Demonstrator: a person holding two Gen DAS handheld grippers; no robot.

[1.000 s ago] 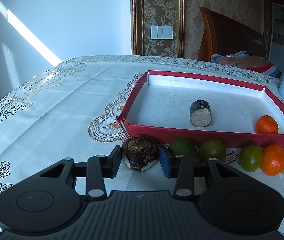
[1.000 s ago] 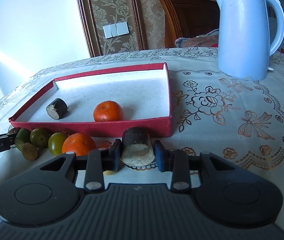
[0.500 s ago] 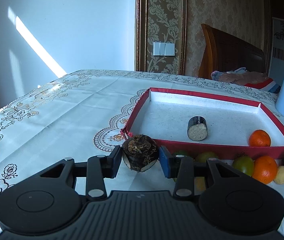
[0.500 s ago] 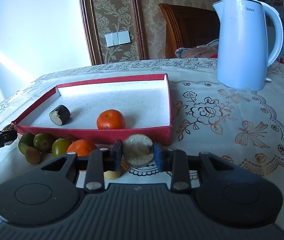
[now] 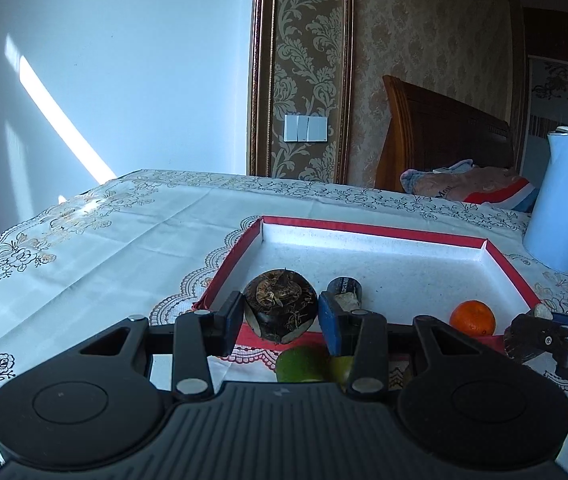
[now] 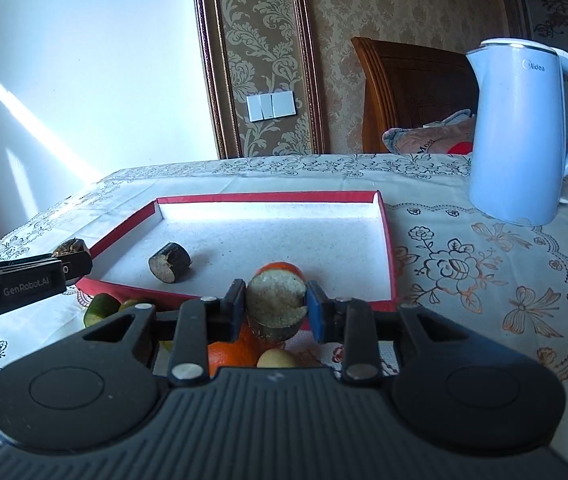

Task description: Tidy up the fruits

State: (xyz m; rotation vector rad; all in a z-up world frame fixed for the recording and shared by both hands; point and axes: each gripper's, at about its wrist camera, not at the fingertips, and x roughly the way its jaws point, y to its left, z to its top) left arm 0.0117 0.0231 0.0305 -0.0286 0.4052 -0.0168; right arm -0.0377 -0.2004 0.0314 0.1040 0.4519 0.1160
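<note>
My left gripper (image 5: pixel 280 312) was clamped on a dark, rough taro chunk (image 5: pixel 280 306), held above the near wall of the red tray (image 5: pixel 507 268). My right gripper (image 6: pixel 274 308) pinched a sugarcane piece (image 6: pixel 276 304) over the tray's near edge. Inside lay another cane piece (image 6: pixel 168 263) and an orange (image 5: pixel 472 317).

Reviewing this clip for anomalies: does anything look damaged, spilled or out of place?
Nothing is spilled. One oddity: the piece in the right gripper has a notch missing from its cut face. Both grippers hold pieces over the tray's near edge.
</note>
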